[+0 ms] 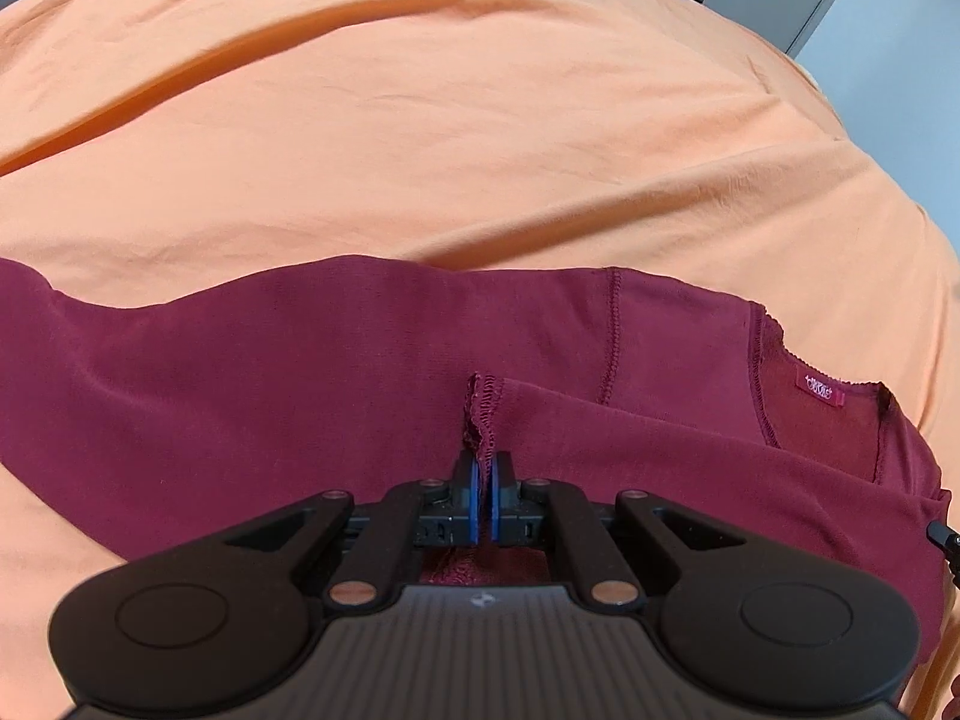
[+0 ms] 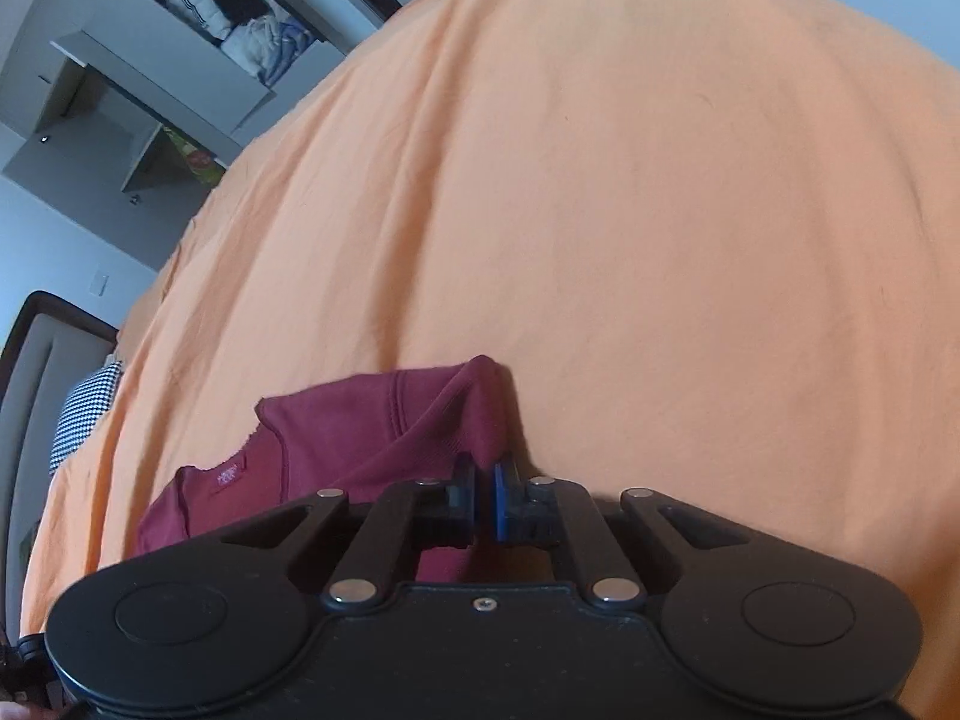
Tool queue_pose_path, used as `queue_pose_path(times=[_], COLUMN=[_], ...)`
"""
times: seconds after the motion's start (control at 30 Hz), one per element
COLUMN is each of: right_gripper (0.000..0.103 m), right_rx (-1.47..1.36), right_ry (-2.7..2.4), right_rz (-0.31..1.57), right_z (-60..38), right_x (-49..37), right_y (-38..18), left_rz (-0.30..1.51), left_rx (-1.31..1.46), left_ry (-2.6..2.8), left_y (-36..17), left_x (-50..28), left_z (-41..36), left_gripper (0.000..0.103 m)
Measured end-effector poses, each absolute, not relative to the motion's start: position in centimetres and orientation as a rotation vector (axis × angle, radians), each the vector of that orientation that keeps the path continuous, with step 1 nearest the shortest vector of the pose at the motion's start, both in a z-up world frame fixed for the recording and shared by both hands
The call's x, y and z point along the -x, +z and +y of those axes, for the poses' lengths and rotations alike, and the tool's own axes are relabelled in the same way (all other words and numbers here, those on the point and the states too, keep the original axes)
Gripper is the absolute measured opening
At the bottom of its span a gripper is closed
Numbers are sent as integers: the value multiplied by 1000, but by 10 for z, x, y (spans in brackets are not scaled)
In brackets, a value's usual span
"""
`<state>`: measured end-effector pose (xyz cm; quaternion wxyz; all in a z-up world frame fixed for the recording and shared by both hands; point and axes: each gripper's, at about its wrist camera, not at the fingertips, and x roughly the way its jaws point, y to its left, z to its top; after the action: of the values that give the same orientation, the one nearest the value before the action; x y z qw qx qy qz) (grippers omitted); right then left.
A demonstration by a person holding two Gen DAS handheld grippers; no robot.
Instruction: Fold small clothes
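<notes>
small maroon knit top (image 1: pixel 300 372) lies on the orange bed sheet (image 1: pixel 420 138). left tool (image 1: pixel 485 483) pinches its stitched hem, right tool (image 2: pixel 485 483) clamps a raised fold. judgement: lift both together, keep edges level, lay flat.

The left gripper (image 1: pixel 485 468) is closed, its blue pads (image 1: pixel 474 495) pressed nearly together on a stitched hem of the shirt (image 1: pixel 300 372), which stands up pinched between them. It points level and forward, low over the bed (image 1: pixel 420 120). The right gripper (image 2: pixel 483 471) is likewise closed, blue pads (image 2: pixel 499 501) clamped on a raised fold of the shirt (image 2: pixel 372 420), and is rolled somewhat to one side.
</notes>
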<state>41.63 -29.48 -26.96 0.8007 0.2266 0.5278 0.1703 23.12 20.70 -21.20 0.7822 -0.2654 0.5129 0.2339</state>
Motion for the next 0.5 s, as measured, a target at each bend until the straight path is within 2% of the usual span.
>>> queue_pose_path(times=[0.07, 0.13, 0.2, 0.3, 0.33, 0.37, 0.4, 0.5], right_gripper=[18, 40, 44, 44, 41, 33, 16, 13], right_rx=[-507, -557, -577, -627, -649, -677, -698, -742], right_ry=[375, 409, 436, 487, 504, 527, 545, 530], right_rz=[1156, 1164, 1170, 1240, 1258, 1279, 1299, 1302], right_z=[-296, -305, -317, -328, -330, -332, -334, -344], right_x=[-410, -398, -380, -355, -349, -344, -342, -337], right_y=[-269, -265, -261, -272, -277, -281, -284, -279], left_rz=[1111, 1110, 1109, 1107, 1107, 1107, 1107, 1104], left_rx=[574, 580, 581, 589, 593, 597, 600, 592], left_ry=[503, 498, 491, 486, 486, 487, 488, 492], left_y=[-212, -212, -212, -214, -214, -215, -215, -214], left_x=[-231, -231, -230, -229, -229, -229, -228, -230], left_z=[207, 208, 208, 209, 210, 210, 211, 211], left_gripper=[3, 4, 4, 5, 5, 5, 5, 6])
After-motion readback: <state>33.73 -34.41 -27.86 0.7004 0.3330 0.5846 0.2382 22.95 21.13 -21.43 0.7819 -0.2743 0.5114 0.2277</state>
